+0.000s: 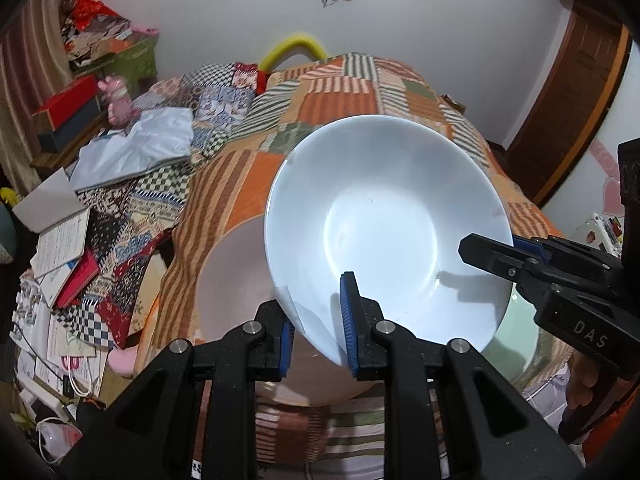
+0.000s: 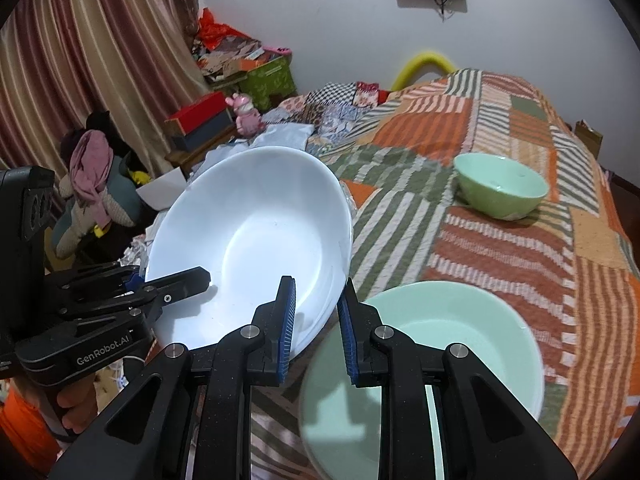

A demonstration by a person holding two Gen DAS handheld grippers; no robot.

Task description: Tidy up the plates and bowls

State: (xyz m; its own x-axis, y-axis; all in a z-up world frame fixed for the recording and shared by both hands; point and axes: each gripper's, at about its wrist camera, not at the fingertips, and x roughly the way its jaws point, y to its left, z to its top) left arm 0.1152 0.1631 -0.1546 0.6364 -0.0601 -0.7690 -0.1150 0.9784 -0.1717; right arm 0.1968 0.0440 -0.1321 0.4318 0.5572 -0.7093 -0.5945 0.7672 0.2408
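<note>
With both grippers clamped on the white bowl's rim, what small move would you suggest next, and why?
Probably lower it a little further, level, onto the pink plate. The white bowl is held tilted in the air by the left gripper and the right gripper, each shut on its near rim, and the pink plate lies bare on the quilt just below it.

The white bowl (image 1: 384, 232) hides most of the pink plate (image 1: 232, 280); the mint plate (image 2: 420, 380) is cut off at the near edge.
</note>
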